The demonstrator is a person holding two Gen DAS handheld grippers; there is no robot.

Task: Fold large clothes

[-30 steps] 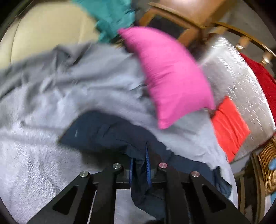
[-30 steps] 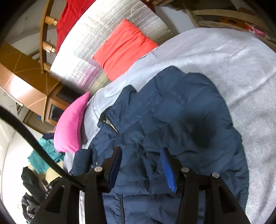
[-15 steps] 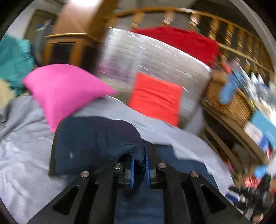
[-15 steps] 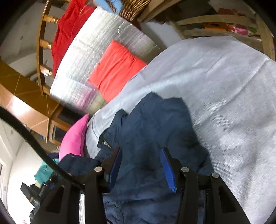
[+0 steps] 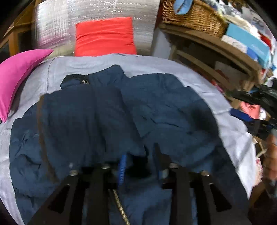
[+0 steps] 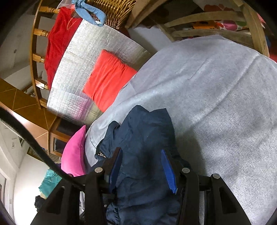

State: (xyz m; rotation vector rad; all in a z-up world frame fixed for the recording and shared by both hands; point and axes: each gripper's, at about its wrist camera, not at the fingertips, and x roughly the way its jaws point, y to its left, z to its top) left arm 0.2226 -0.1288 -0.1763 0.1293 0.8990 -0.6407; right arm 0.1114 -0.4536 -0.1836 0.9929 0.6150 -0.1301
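Note:
A navy padded jacket [image 5: 164,110] lies spread on the grey bed sheet [image 5: 72,65], its collar and zip toward the red pillow. One navy sleeve [image 5: 83,117] is folded across its left half. My left gripper [image 5: 140,157] hovers low over the jacket's near part. Its jaws are opening and a fold of sleeve fabric hangs loose between them, draped over the left pad. In the right wrist view the jacket [image 6: 145,131] shows between the blue pads of my right gripper [image 6: 141,152]. These stand well apart and press on nothing.
A red pillow [image 5: 105,36] leans on a silver quilted headboard [image 5: 97,12], and a pink pillow [image 5: 15,76] lies at the left. Wooden shelves with a wicker basket [image 5: 193,15] and boxes crowd the right side. A person's hand [image 5: 271,155] shows at the right edge.
The left gripper swung right over the bed with the navy sleeve shut in it and laid it across the jacket; its jaws have now parted. The right gripper drifted a little, still spread.

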